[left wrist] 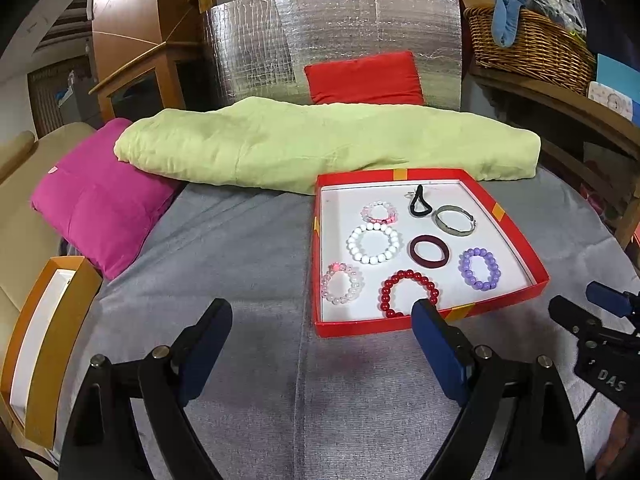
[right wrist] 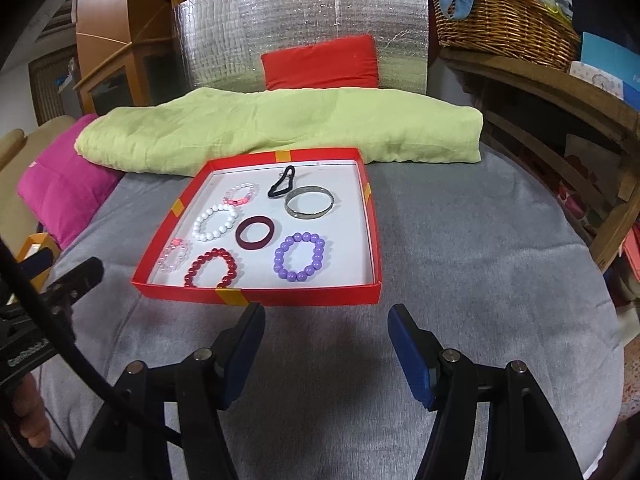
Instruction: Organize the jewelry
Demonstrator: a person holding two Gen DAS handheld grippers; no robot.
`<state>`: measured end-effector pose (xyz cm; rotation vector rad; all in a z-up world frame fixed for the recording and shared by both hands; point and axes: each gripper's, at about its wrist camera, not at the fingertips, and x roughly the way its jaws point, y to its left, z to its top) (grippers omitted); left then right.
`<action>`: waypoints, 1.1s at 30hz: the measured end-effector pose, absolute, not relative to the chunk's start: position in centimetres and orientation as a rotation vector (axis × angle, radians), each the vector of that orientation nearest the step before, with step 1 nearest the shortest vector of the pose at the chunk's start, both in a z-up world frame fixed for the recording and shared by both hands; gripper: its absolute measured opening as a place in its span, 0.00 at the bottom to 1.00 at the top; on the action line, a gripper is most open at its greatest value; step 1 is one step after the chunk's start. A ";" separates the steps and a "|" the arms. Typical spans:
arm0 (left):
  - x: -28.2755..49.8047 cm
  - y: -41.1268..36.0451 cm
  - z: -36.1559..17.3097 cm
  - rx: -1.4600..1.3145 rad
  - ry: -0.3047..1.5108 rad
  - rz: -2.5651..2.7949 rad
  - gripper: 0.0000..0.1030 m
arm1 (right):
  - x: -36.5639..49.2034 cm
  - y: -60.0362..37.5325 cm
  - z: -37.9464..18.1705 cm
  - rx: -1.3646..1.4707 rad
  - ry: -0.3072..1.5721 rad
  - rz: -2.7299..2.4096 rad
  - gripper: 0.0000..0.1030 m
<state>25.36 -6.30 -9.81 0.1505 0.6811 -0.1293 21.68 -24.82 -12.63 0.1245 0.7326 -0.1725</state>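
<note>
A red box lid (left wrist: 516, 236) (right wrist: 370, 236) with a white floor lies on the grey cloth. It holds several bracelets: red beads (left wrist: 408, 292) (right wrist: 212, 268), purple beads (left wrist: 480, 268) (right wrist: 300, 256), white beads (left wrist: 374, 243) (right wrist: 214, 222), clear pink beads (left wrist: 340, 284) (right wrist: 173, 255), a pink-white one (left wrist: 379, 213) (right wrist: 241, 193), a maroon ring (left wrist: 429, 252) (right wrist: 256, 232), a silver bangle (left wrist: 455, 219) (right wrist: 309, 202) and a black hair tie (left wrist: 420, 202) (right wrist: 281, 182). My left gripper (left wrist: 322, 316) is open and empty, just before the lid's near edge. My right gripper (right wrist: 326, 320) is open and empty, near the lid's front right corner.
An orange box with a white inside (left wrist: 48, 336) (right wrist: 34, 248) sits at the left edge. A green folded cloth (left wrist: 320, 148) (right wrist: 272, 132) lies behind the lid, with a magenta pillow (left wrist: 100, 196) to the left. A wicker basket (left wrist: 528, 48) stands on a wooden shelf at the right.
</note>
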 end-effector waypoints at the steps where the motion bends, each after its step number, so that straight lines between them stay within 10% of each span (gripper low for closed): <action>1: 25.4 -6.3 -9.8 0.152 0.680 -0.127 0.89 | 21.8 -24.7 -12.8 0.122 0.734 -0.175 0.66; 33: 26.0 -6.4 -10.5 0.145 0.696 -0.132 0.89 | 22.2 -24.0 -12.4 0.111 0.672 -0.180 0.66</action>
